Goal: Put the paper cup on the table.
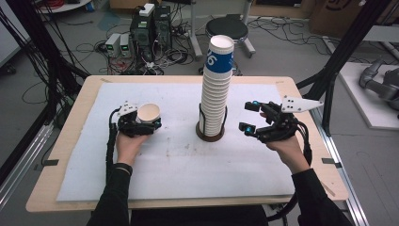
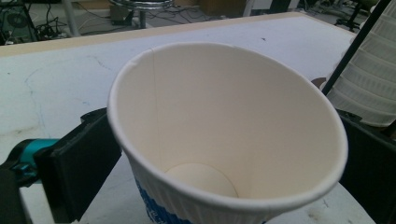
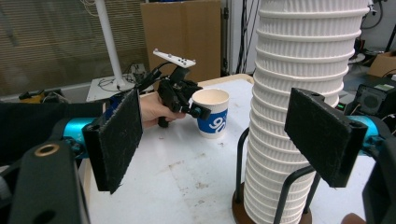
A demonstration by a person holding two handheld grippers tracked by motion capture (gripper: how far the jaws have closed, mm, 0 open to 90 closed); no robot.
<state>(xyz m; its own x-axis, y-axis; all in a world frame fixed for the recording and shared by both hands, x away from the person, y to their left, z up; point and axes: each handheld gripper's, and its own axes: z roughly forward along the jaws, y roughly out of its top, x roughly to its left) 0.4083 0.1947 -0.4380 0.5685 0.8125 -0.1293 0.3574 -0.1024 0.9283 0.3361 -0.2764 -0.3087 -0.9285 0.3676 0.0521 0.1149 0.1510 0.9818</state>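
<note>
Gripping a cup [image 1: 148, 113], the left gripper [image 1: 139, 123] sits over the left half of the surface [image 1: 169, 160], jaws shut on the cup's sides. Cup upright, mouth open, white inside, blue print on the wall; base hidden behind the gripper, so contact with the surface cannot be told. Cup stack [image 1: 216, 89] stands in a wire holder [image 1: 210, 132] near the middle of the surface, topmost cup blue-banded. Right gripper [image 1: 251, 116] hangs just right of the stack, jaws wide apart and holding nothing, pads facing the stack without touching it.
</note>
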